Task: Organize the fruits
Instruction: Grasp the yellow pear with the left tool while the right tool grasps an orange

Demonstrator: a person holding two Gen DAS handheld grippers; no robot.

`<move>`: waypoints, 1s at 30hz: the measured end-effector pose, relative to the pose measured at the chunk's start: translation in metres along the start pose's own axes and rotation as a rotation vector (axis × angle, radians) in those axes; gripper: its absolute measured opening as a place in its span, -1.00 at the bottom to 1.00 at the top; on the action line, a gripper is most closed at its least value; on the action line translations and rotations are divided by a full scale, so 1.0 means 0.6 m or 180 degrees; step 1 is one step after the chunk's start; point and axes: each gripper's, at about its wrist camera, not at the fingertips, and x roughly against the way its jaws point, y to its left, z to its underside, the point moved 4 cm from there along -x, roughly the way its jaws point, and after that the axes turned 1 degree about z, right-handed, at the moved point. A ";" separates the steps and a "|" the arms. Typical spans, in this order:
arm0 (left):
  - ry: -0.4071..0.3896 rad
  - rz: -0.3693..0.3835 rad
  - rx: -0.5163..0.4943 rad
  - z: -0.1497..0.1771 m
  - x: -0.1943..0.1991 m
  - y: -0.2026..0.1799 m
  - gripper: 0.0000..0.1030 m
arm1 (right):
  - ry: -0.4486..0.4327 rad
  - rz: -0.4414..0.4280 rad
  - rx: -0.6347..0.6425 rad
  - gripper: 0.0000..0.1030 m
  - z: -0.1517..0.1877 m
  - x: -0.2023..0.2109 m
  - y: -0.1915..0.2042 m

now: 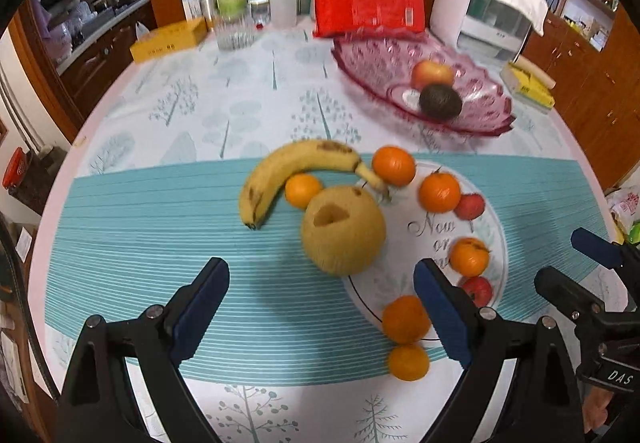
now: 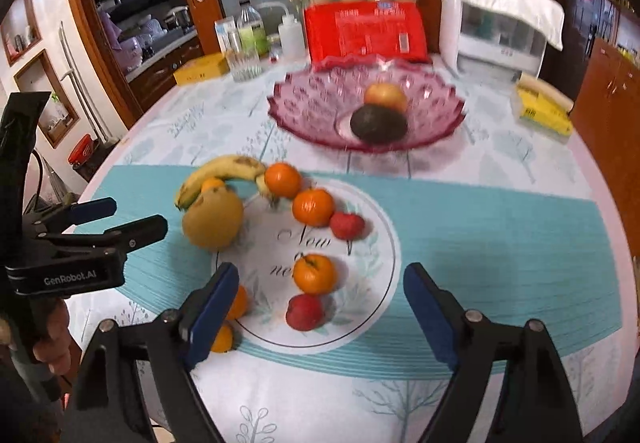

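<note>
Fruit on the bench: spread over the teal mat [image 1: 132, 243] and the round printed patch [image 2: 360, 243] in its middle, all loose, none in any jaws.
Oranges: six counted from the left wrist view; one [image 1: 394, 165] against the banana's stem, one [image 1: 303, 190] tucked under its curve, one [image 1: 439, 192] and one [image 1: 469, 257] on the patch, two [image 1: 406, 319] [image 1: 409, 362] at the near edge, close together.
Small red fruits: two, one [image 1: 470, 206] just beside an orange, one [image 1: 478, 290] lower down; too blurred to name.
Banana: one [image 1: 288, 171], yellow with brown marks, curved, lying flat on the mat.
Big round fruit: one [image 1: 343, 230], tan-yellow, matte, with a darker heart-shaped mark on top, sitting at the patch's left edge; a melon or a pear, hard to say.
Pink glass bowl: one [image 2: 304, 115], scalloped rim, further back on the bench, well apart from the loose fruit.
In the bowl: two pieces, a dark avocado [image 2: 378, 123] in front and a reddish-yellow apple [image 2: 386, 97] right behind it, touching or nearly so.
Left gripper: [image 1: 320, 307] jaws released, wide, nothing between the blue pads; it hangs above the mat near the big round fruit.
Right gripper: [image 2: 320, 307] jaws released and wide, hanging over the patch above an orange and a red fruit, pressing on neither.
Back of the bench: red packet [image 1: 368, 5], white appliance [image 1: 480, 3] with a cloth over it, bottles, two yellow boxes.
</note>
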 end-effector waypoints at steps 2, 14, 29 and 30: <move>0.0054 0.0001 0.0002 0.000 -0.018 -0.001 0.80 | 0.0088 -0.0021 -0.0058 0.58 0.004 -0.017 0.000; 0.0350 0.0107 0.0113 -0.010 -0.109 0.003 0.80 | 0.0464 -0.0201 -0.0321 0.34 0.010 -0.105 -0.005; 0.0617 0.0293 0.0221 -0.012 -0.162 0.006 0.73 | 0.0763 -0.0228 -0.0357 -0.09 0.014 -0.167 0.002; 0.0630 0.0303 0.0221 -0.012 -0.164 0.004 0.71 | 0.0768 -0.0209 -0.0349 -0.14 0.014 -0.168 0.002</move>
